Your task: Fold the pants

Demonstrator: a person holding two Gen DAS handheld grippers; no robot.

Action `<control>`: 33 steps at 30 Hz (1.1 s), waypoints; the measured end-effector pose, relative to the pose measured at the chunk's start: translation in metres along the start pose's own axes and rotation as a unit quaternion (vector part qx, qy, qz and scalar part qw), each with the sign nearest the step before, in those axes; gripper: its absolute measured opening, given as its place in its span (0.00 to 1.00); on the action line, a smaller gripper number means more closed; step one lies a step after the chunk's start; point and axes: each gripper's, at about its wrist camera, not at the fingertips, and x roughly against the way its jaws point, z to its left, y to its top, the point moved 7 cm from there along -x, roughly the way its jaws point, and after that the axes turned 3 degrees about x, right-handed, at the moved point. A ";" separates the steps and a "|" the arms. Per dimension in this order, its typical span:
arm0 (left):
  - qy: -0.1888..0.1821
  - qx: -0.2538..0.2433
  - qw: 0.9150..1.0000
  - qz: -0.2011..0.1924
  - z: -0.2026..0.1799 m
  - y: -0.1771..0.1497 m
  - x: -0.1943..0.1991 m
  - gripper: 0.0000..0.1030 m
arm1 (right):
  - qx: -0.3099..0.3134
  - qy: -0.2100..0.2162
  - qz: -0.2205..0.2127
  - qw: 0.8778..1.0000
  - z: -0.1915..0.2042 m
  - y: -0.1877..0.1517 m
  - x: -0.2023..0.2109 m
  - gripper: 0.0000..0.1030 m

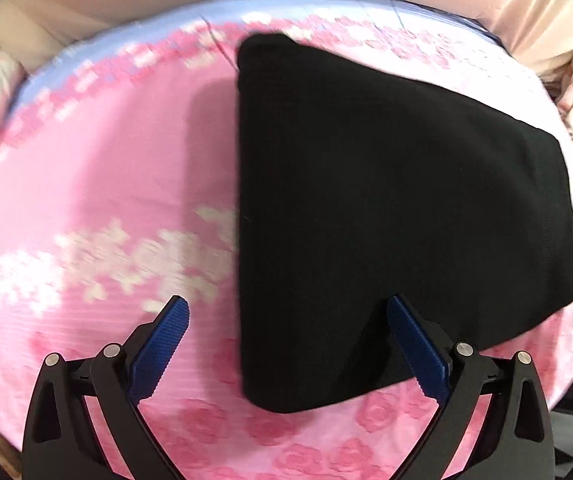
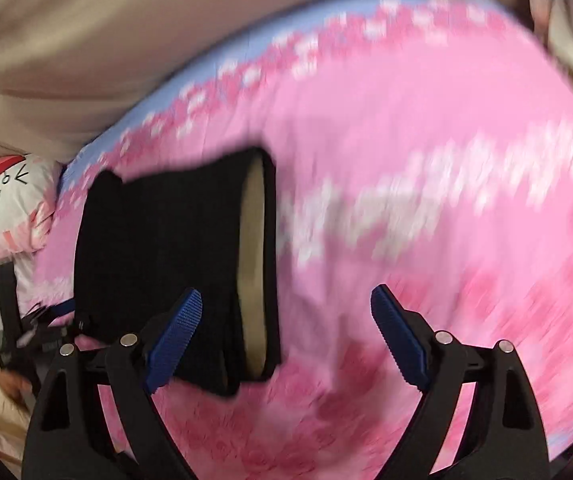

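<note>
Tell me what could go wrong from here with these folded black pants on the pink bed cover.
1. The right gripper hangs open over the black pants; closing there might catch only the top layer and pull the fold apart.
2. The open left gripper hovers at the pants' near edge, so a low pass may drag it.
3. The soft pink cover may bunch underneath.

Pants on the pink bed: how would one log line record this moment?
pants: black, folded, on pink bedspread | left tongs: open, empty | right tongs: open, empty
</note>
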 end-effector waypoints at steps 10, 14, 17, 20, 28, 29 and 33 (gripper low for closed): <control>-0.039 0.013 0.999 0.022 -0.020 -0.003 -0.015 0.77 | -0.009 0.085 0.032 0.996 0.034 -0.007 -0.031 0.30; -0.003 -0.022 0.999 0.041 -0.032 -0.012 0.003 0.58 | -0.010 0.125 0.045 0.991 0.038 -0.008 0.006 0.28; -0.016 -0.018 0.997 0.073 -0.040 -0.029 0.018 0.57 | 0.016 0.112 0.067 0.991 0.038 -0.016 0.024 0.28; -0.011 -0.026 0.995 0.092 -0.051 -0.050 0.025 0.57 | 0.015 0.078 0.090 0.993 0.013 -0.031 0.009 0.29; 0.035 -0.028 0.995 0.091 -0.068 -0.063 0.019 0.59 | -0.027 0.084 0.072 0.994 -0.004 -0.035 -0.020 0.61; 0.036 -0.025 0.995 0.091 -0.069 -0.063 0.018 0.59 | -0.027 0.086 0.068 0.994 -0.002 -0.036 -0.022 0.63; 0.038 -0.020 0.995 0.091 -0.070 -0.048 0.012 0.59 | -0.046 0.101 0.036 0.993 0.005 -0.035 -0.026 0.79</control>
